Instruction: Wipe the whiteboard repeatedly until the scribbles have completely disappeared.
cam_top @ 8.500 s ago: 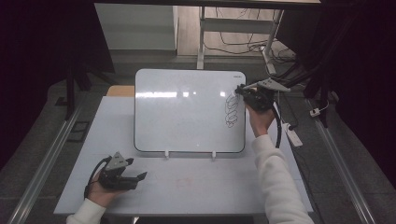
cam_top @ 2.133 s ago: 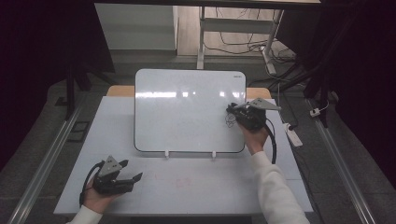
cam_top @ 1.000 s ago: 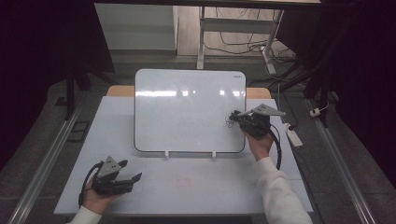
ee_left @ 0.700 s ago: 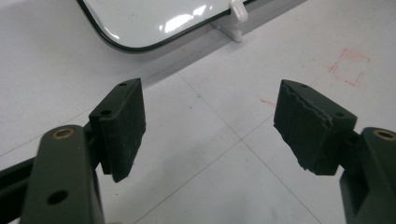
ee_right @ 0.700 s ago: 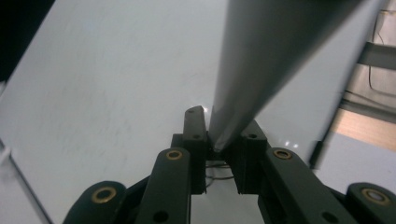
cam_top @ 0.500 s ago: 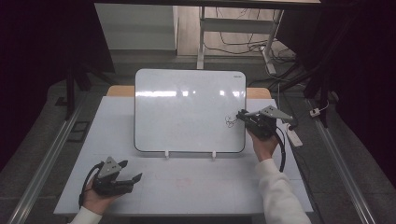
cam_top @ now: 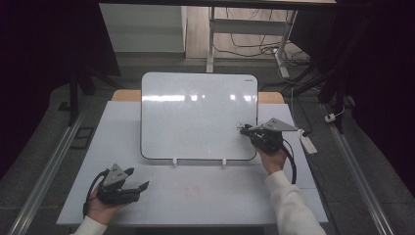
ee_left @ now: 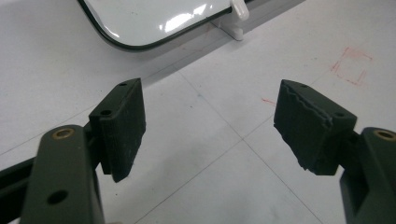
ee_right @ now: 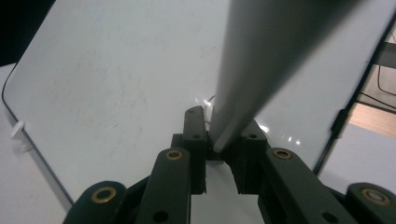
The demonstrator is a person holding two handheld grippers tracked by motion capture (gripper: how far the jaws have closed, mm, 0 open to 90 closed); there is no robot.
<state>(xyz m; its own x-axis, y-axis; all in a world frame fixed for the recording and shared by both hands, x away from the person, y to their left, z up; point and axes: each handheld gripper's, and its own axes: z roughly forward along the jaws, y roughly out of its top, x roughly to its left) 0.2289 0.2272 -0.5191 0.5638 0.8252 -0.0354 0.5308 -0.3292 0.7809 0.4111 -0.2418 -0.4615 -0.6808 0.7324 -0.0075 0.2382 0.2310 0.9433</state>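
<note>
A whiteboard (cam_top: 195,117) leans on small white feet on the pale table (cam_top: 205,196). My right gripper (cam_top: 247,129) is at the board's lower right edge, its tips against the surface next to a small black scribble (cam_top: 240,127). In the right gripper view the right gripper (ee_right: 219,135) is shut on a thin grey rod-like thing (ee_right: 261,60); it is blurred and I cannot tell what it is. The board (ee_right: 116,70) lies right behind it. My left gripper (cam_top: 137,178) rests on the table at the front left. It (ee_left: 210,126) stands open with nothing between its pads.
A faint red square mark (ee_left: 352,65) is drawn on the table ahead of the left gripper, near one white foot (ee_left: 238,9) of the board. A small white device (cam_top: 308,142) with a cable lies right of the board. Metal rails run along both table sides.
The black scribble near the board's right edge has shrunk to a small mark as the right gripper came down that edge. The left gripper has not moved.
</note>
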